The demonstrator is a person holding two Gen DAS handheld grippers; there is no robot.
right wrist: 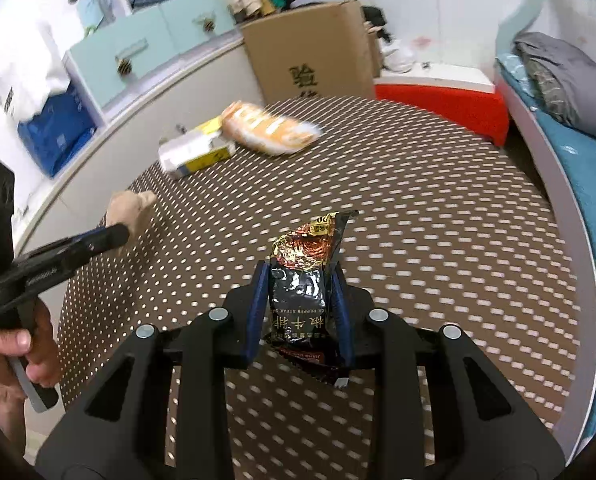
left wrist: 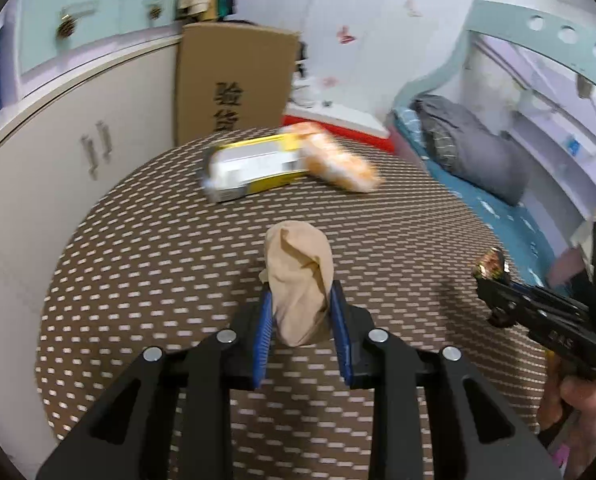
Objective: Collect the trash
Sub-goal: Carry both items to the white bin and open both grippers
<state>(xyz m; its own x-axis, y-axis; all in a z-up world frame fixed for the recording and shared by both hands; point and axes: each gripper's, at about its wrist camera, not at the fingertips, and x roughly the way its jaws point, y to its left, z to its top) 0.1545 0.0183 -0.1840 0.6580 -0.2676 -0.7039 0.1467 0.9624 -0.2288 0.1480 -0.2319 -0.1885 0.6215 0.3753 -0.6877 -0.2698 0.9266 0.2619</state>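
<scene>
Clamping one beige wad (left wrist: 300,280), the left gripper (left wrist: 302,312) stands it upright; right gripper (right wrist: 300,300) pinches one upright black wrapper (right wrist: 302,288); beyond them, one box (left wrist: 253,168), one orange packet (left wrist: 338,160).

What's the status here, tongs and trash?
Left tongs shut on beige wad. Right tongs shut on black wrapper. Yellow box, orange packet on table.

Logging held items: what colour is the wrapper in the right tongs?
Black with gold and copper foil at the top, wrapper; clearest in the right wrist view.
</scene>
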